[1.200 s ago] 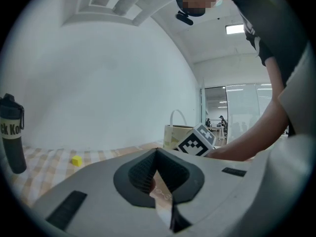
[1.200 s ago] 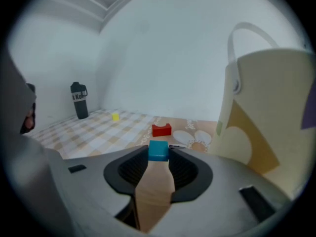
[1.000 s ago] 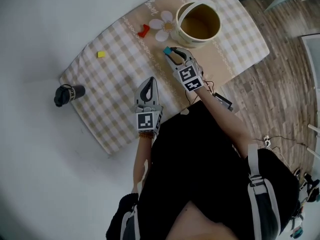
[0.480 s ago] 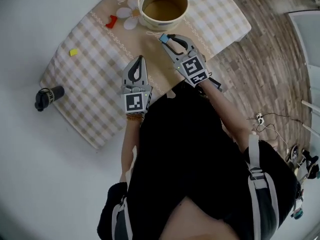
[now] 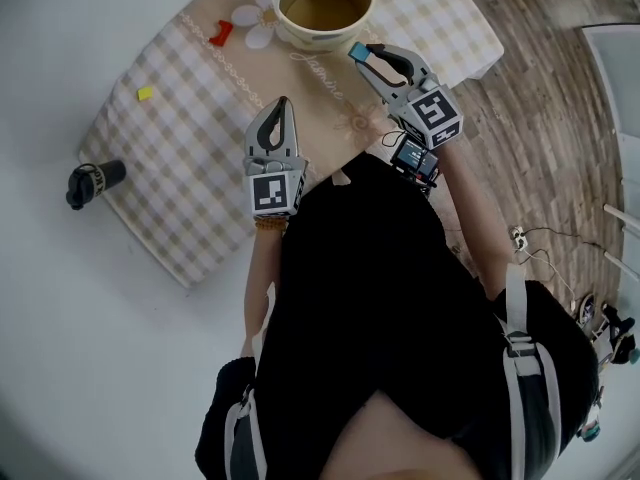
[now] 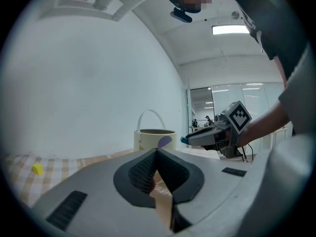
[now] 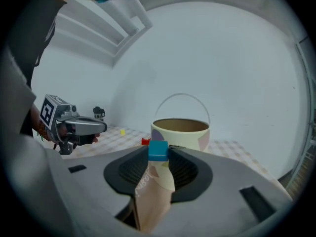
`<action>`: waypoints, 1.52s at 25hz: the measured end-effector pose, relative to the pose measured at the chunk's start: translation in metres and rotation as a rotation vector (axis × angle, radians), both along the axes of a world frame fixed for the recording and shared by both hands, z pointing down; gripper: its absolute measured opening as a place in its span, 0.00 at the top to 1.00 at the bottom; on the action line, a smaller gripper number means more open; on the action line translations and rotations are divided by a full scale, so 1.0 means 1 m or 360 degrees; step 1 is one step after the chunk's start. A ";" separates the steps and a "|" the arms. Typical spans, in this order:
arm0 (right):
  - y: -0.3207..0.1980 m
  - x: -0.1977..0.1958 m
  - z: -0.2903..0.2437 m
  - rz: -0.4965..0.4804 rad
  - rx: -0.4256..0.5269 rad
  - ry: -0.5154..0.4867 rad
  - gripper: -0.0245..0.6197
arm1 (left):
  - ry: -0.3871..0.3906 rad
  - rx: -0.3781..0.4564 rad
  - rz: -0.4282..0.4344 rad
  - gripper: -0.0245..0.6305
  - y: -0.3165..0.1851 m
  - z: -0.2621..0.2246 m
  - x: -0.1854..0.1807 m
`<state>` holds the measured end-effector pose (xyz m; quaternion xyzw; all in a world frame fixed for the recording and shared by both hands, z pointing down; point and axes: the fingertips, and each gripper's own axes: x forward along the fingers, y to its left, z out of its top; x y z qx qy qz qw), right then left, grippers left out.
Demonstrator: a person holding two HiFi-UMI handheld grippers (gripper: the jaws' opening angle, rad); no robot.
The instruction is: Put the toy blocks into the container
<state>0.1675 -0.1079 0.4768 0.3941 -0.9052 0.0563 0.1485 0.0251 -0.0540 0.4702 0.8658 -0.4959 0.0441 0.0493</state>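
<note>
I'm holding the left gripper [image 5: 280, 108] with its jaws pressed together and empty, over the beige checked cloth [image 5: 190, 178]. The right gripper [image 5: 360, 54] is clamping the small blue toy block [image 7: 158, 149] at its tips, just outside the wall of the cream handled bucket [image 5: 300, 36]. A small red toy block [image 5: 220, 34] is lying left of the bucket, a small yellow toy block [image 5: 145, 93] farther left, and a black bottle [image 5: 92, 182] off the cloth.

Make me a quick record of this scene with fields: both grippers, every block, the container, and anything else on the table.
right gripper: shut on blue block, close to the container's rim
left gripper: shut, empty, above the checked cloth
container: cream bucket, handle up, standing on the cloth
red block: on the cloth beside the container
yellow block: on the cloth, farther from the container
other: black bottle lying on the white table, off the cloth
</note>
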 end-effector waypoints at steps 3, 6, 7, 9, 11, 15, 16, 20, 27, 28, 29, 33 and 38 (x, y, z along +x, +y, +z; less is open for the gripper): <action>-0.002 0.003 -0.017 -0.0009 0.0051 0.0001 0.75 | -0.0018 0.0005 -0.0022 0.96 0.000 -0.006 -0.002; -0.007 0.005 -0.035 -0.0028 0.0112 0.0000 0.75 | -0.0010 0.0015 -0.0033 0.96 -0.001 -0.008 -0.002; -0.009 0.006 -0.043 -0.0034 0.0133 -0.0005 0.75 | -0.0004 0.0017 -0.0036 0.96 -0.002 -0.008 -0.002; -0.016 0.009 -0.059 -0.0044 0.0179 -0.0005 0.75 | 0.0010 0.0017 -0.0045 0.96 -0.002 -0.006 -0.003; -0.024 0.012 -0.075 -0.0052 0.0226 0.0015 0.75 | 0.0011 0.0018 -0.0050 0.96 -0.001 -0.004 -0.006; -0.050 0.009 -0.097 -0.0080 0.0264 0.0067 0.75 | 0.0006 0.0019 -0.0054 0.96 -0.004 -0.005 -0.009; -0.057 0.008 -0.098 -0.0088 0.0260 0.0086 0.75 | 0.0009 0.0021 -0.0060 0.96 -0.005 -0.005 -0.010; -0.074 0.001 -0.095 -0.0094 0.0201 0.0148 0.75 | 0.0025 0.0014 -0.0081 0.96 -0.004 -0.004 -0.016; -0.083 -0.003 -0.055 -0.0067 -0.0040 0.0282 0.75 | 0.0043 0.0017 -0.0133 0.96 -0.003 -0.005 -0.032; -0.082 -0.002 -0.049 -0.0061 -0.0067 0.0297 0.75 | 0.0046 0.0015 -0.0135 0.96 -0.003 -0.004 -0.033; -0.082 -0.001 -0.045 -0.0055 -0.0089 0.0309 0.75 | 0.0047 0.0013 -0.0136 0.96 -0.003 -0.003 -0.034; -0.084 0.001 -0.033 -0.0023 -0.0153 0.0319 0.75 | 0.0045 0.0011 -0.0136 0.96 -0.004 -0.002 -0.038; -0.082 0.002 -0.026 -0.0002 -0.0206 0.0301 0.75 | 0.0050 -0.0011 -0.0120 0.96 -0.003 0.004 -0.038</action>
